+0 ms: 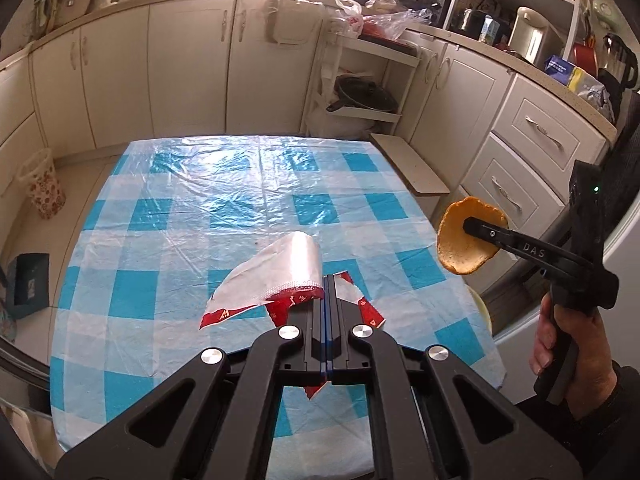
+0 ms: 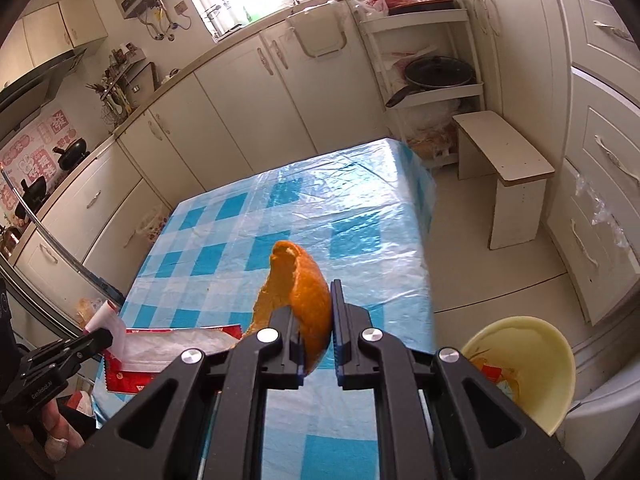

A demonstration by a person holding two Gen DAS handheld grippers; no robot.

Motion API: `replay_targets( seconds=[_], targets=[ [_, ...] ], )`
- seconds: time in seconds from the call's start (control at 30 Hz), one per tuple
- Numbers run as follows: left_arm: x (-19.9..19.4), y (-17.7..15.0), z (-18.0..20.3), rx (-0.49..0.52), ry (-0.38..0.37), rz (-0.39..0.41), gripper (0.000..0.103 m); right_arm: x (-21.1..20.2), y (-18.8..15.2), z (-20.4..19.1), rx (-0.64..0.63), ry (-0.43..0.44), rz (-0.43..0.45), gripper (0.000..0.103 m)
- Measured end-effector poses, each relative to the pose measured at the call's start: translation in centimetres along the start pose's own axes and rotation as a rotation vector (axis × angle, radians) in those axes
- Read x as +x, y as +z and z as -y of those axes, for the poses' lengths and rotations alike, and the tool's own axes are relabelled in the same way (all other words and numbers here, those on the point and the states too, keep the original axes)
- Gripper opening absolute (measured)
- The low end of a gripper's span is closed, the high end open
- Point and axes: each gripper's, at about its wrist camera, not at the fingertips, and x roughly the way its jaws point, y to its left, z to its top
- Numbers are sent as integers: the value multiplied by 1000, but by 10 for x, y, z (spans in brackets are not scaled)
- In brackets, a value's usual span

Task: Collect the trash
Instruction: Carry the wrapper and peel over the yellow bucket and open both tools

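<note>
orange peel: curled, held aloft | red-white wrapper: crumpled, lifted above table

The letters "DAS" stand in pale capitals along the black finger of the right gripper, seen at the right of the left wrist view. In the right wrist view, small white lettering on the body of the left gripper, at the near left, looks like "GenRobot.AI". The red wall stickers at far left carry characters too small to read.
</note>
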Motion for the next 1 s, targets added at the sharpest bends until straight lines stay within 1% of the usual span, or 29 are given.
replay_targets(
  seconds=[0.07,0.17,0.23,0.3,0.37,0.5,0.57,0.6,0.63,0.67,0.73,0.8,0.87,0.9,0.93,1.0],
  targets=[
    [-4,4,11,1,-36,13,0,-7,-1,14,16,-27,12,11],
    [-8,12,30,-2,-93,27,0,-17,-4,35,22,-104,29,11],
    [-10,16,44,1,-124,31,0,-18,-8,49,18,-165,21,11],
    [-11,21,60,7,-154,32,0,-13,-14,64,18,-226,-3,11],
    [-10,26,77,15,-179,34,0,-7,-21,81,36,-268,-31,11],
    [-12,39,112,23,-238,53,0,9,-33,112,90,-321,-114,11],
    [-11,45,129,29,-265,59,0,17,-37,123,110,-338,-174,14],
    [-11,47,138,34,-276,62,0,20,-38,127,126,-343,-189,27],
    [-10,50,146,39,-285,62,0,19,-39,131,141,-346,-188,41],
    [-8,52,154,44,-294,61,0,16,-39,135,160,-344,-180,45],
    [-4,54,168,53,-309,54,0,6,-36,144,222,-301,-148,46],
    [2,54,181,65,-314,46,0,-11,-32,151,285,-265,-85,47],
    [12,52,191,68,-317,27,0,-34,-24,156,334,-242,11,52],
    [19,50,196,65,-321,14,0,-50,-20,157,357,-233,76,57],
    [28,48,201,60,-326,-5,0,-66,-17,158,375,-234,145,64],
    [50,42,211,49,-334,-50,0,-95,-13,159,395,-234,259,66]
  ],
)
